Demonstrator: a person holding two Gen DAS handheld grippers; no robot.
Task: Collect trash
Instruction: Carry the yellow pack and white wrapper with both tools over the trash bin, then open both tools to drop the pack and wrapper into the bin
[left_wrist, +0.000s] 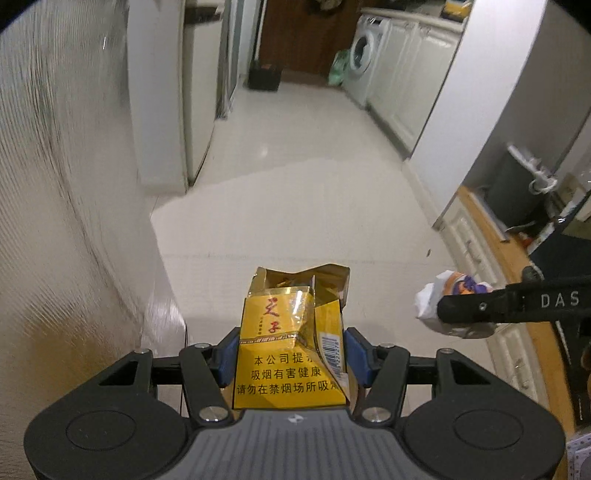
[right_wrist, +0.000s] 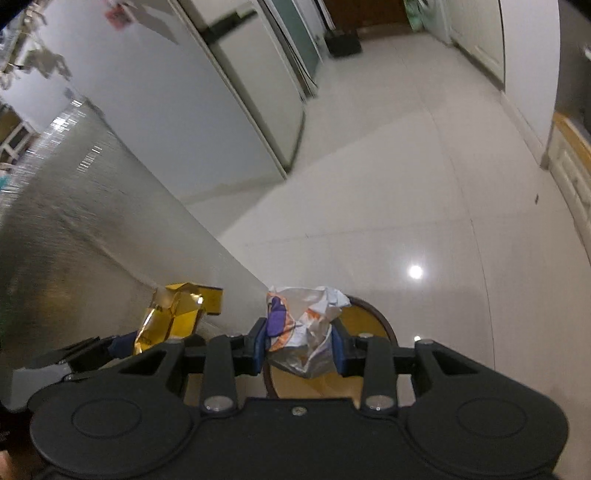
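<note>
My left gripper (left_wrist: 291, 354) is shut on a crushed yellow cigarette pack (left_wrist: 291, 332) with Chinese print, held above the white tiled floor (left_wrist: 295, 206). My right gripper (right_wrist: 299, 341) is shut on a crumpled white wrapper (right_wrist: 303, 328) with purple and orange print. In the left wrist view the right gripper (left_wrist: 480, 306) reaches in from the right with the wrapper (left_wrist: 439, 291). In the right wrist view the cigarette pack (right_wrist: 173, 314) and the left gripper (right_wrist: 122, 343) show at the lower left. A round yellow bin or stool with a dark rim (right_wrist: 373, 317) lies under the wrapper.
A textured wall (left_wrist: 55, 221) runs along the left. White cabinets (left_wrist: 402, 81) and a washing machine (left_wrist: 364, 59) line the right of the kitchen beyond. A dark box (left_wrist: 264, 75) and a green bag (left_wrist: 340, 66) stand at the far end. A wooden-edged counter (left_wrist: 495, 236) is at right.
</note>
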